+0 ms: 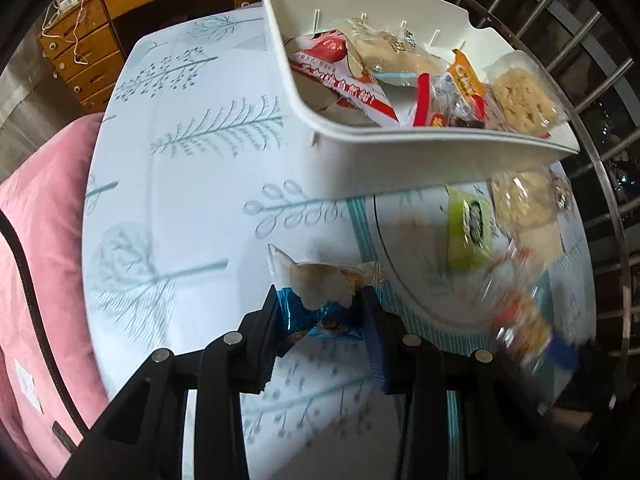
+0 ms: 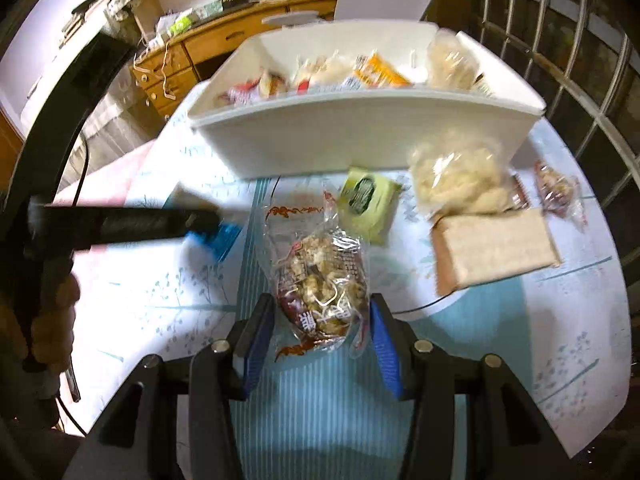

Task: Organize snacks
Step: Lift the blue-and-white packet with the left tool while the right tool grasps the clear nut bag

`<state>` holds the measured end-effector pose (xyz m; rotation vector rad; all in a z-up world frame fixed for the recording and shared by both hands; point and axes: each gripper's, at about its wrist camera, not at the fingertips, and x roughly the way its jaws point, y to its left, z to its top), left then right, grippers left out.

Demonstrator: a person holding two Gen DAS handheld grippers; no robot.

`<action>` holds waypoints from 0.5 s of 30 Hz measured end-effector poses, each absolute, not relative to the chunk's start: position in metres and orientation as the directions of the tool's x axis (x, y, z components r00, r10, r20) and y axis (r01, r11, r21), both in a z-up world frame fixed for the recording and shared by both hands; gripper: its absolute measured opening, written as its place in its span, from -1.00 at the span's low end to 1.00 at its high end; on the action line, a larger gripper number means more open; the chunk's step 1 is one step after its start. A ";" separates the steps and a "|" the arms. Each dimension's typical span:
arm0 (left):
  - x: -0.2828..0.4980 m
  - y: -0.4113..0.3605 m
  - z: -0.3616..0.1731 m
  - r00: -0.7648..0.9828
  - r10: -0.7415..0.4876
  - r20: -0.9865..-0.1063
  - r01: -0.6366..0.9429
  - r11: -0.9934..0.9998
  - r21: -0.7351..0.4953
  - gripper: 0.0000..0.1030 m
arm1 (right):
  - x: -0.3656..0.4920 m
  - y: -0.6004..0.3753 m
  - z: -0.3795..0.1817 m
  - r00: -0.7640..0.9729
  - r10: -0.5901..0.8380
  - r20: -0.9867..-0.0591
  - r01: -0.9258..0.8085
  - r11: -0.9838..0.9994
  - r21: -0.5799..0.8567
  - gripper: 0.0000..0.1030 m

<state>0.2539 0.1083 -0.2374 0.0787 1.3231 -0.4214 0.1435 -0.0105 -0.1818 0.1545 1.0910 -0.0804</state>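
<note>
Left wrist view: left claw (image 1: 320, 304) grips a blue-wrapped snack (image 1: 320, 300) above the counter (image 1: 192, 200); white bin (image 1: 400, 152) of snacks beyond.

Right wrist view: right claw (image 2: 322, 320) grips a clear nut packet (image 2: 320, 276); green packet (image 2: 368, 200) lies just before the bin (image 2: 340, 144).

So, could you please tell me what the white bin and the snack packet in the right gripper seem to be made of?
White bin: probably moulded plastic, smooth matte walls, rounded rim. Snack packet: thin clear plastic film, crinkled and glossy, contents visible through it.
</note>
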 end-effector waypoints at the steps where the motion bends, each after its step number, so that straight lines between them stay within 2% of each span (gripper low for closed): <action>1: 0.249 0.117 -0.234 0.172 -0.256 -0.951 0.345 0.920 -0.186 -0.30 | 0.144 -0.008 -0.176 0.465 0.009 -0.885 0.143 0.986 0.085 -0.07; 7: 0.244 0.146 -0.210 0.106 -0.247 -0.963 0.352 0.915 -0.196 -0.30 | 0.148 -0.024 -0.133 0.507 -0.032 -0.861 0.111 0.993 0.028 -0.07; 15: 0.264 0.139 -0.162 0.053 -0.278 -0.959 0.477 0.851 -0.220 -0.30 | 0.183 -0.019 -0.090 0.582 -0.102 -0.807 0.054 0.995 -0.087 -0.07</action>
